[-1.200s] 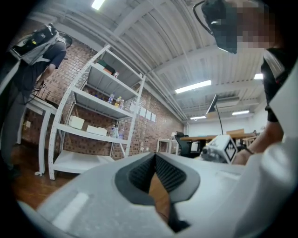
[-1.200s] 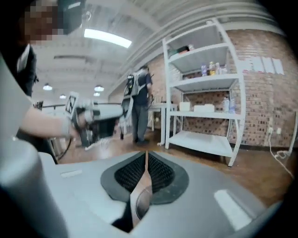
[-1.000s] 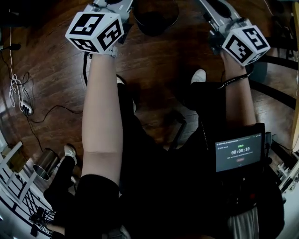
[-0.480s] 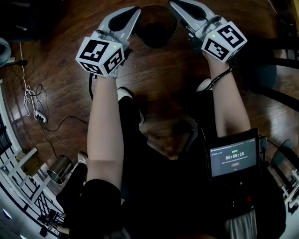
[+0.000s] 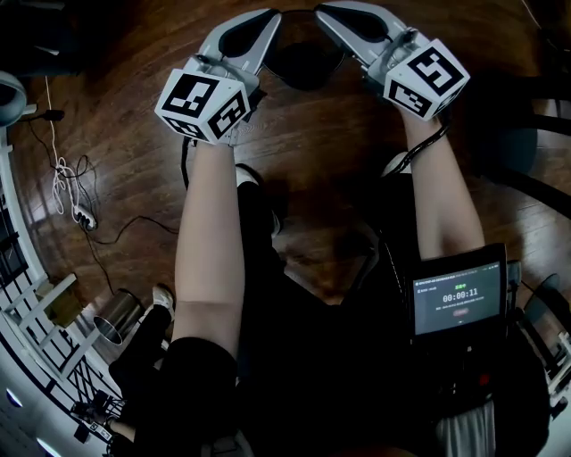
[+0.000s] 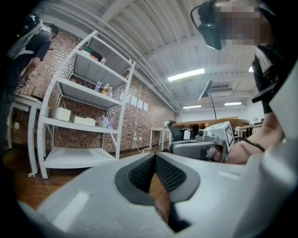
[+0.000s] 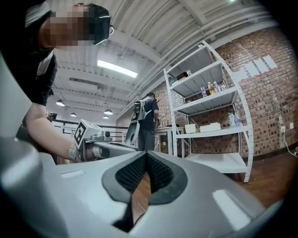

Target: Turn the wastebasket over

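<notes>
L claw (image 5: pixel 270 18) shut, nothing in it. R claw (image 5: pixel 326 11) same. Dark wastebasket (image 5: pixel 308 61) on wood floor (image 5: pixel 125 134), btwn both claw tips; contact w/ rim unclear.

From the head we look steeply down over both arms to the wood floor (image 5: pixel 134 161). Each gripper camera sits close behind its own jaws and looks level: the left gripper (image 5: pixel 270 18) faces right, the right gripper (image 5: pixel 325 11) faces left. Both show the far white shelf (image 6: pixel 77 126).
</notes>
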{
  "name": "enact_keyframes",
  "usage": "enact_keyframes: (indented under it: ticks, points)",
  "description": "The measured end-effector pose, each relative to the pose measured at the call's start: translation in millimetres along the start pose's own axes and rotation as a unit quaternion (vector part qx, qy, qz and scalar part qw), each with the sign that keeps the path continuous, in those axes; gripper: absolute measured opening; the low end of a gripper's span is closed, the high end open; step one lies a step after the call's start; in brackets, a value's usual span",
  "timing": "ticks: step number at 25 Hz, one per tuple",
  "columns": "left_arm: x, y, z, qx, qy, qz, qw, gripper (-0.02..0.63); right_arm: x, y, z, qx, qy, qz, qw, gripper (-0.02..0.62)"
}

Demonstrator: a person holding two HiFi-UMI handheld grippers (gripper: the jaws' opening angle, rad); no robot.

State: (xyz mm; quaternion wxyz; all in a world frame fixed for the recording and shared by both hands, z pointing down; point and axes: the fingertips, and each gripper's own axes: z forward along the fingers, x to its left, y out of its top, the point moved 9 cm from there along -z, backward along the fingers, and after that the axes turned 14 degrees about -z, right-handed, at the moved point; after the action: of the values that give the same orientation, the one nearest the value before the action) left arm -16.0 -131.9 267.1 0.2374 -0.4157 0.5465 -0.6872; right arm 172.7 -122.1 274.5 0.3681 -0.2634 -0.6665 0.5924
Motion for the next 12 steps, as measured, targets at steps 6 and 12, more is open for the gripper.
enact_keyframes:
  ticks: [6,12]
  points:
    - [0.0,-0.2,-3.2,-0.001,0.001,-0.002,1.0000,0.002,2.0,0.6,1.3,-0.002,-0.003,0.005,1.000,0.011]
    - [-2.6,-2.6,-0.7,-0.003,0.001,-0.006,1.0000,0.002,-1.4,-1.3,-1.5,-0.002,-0.009,0.010,1.000,0.011]
